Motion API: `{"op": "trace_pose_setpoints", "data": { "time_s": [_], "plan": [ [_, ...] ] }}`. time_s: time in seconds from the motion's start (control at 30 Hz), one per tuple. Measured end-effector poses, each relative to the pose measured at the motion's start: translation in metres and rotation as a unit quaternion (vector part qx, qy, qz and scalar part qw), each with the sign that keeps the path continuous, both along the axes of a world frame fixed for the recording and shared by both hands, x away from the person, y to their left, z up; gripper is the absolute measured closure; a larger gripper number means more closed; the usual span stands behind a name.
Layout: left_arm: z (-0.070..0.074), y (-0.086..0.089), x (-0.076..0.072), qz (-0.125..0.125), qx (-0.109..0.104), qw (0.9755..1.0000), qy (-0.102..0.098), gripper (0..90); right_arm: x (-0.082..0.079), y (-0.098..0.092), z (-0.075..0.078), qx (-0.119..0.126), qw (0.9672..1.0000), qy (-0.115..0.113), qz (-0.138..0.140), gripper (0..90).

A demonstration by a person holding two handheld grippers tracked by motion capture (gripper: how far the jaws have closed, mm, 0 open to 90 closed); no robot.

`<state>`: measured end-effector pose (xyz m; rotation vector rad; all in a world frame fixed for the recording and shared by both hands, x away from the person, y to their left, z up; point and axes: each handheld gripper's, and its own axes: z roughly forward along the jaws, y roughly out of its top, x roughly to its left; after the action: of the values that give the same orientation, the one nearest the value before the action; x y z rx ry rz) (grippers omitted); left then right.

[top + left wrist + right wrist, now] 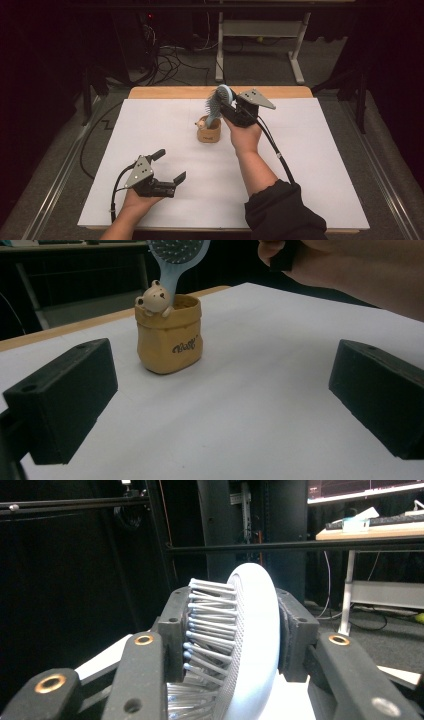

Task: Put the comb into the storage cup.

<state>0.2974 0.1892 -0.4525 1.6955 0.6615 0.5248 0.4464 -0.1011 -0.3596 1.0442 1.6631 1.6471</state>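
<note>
A tan sack-shaped pot (209, 131) with a small bear figure (155, 297) on its rim stands mid-table. A light blue hairbrush (216, 102) leans out of it, handle down in the pot (170, 337), head up to the right. My right gripper (227, 102) is shut on the brush head: in the right gripper view one pad presses the bristles and the other the back of the hairbrush (255, 640). My left gripper (170, 165) rests open near the front left, pointing toward the pot, with nothing between its fingers (70, 390).
A white sheet (310, 165) covers the table, with a wooden strip (165, 92) along the far edge. Beyond it are floor cables (170, 65) and a desk frame (260, 30). The right forearm (260, 175) crosses the table's right half.
</note>
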Motion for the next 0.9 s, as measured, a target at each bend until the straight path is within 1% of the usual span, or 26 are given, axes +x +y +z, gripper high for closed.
{"op": "trace_pose_setpoints", "data": {
  "time_s": [0.2, 0.33, 0.53, 0.73, 0.9],
  "plan": [
    [0.000, 0.000, 0.000, -0.001, 0.000, 1.0000, 0.000, 0.0, 0.002, -0.006, 0.001, 0.002, 0.9998, 0.019, -0.003, 53.3],
    [0.000, 0.000, 0.000, 0.000, 0.000, 1.0000, 0.000, 0.0, 0.003, -0.010, 0.001, -0.005, 0.9995, 0.028, -0.009, 50.7],
    [0.000, -0.001, 0.000, -0.001, 0.003, 1.0000, 0.000, 0.0, 0.004, -0.015, 0.000, -0.016, 0.9991, 0.035, -0.017, 46.6],
    [0.000, -0.001, -0.001, -0.002, 0.002, 1.0000, 0.000, 0.0, 0.006, -0.020, -0.001, -0.014, 0.9985, 0.047, -0.024, 44.1],
    [0.000, -0.001, -0.001, -0.001, 0.001, 1.0000, -0.001, 0.0, 0.006, -0.023, -0.003, -0.014, 0.9983, 0.049, -0.027, 42.9]
  ]
}}
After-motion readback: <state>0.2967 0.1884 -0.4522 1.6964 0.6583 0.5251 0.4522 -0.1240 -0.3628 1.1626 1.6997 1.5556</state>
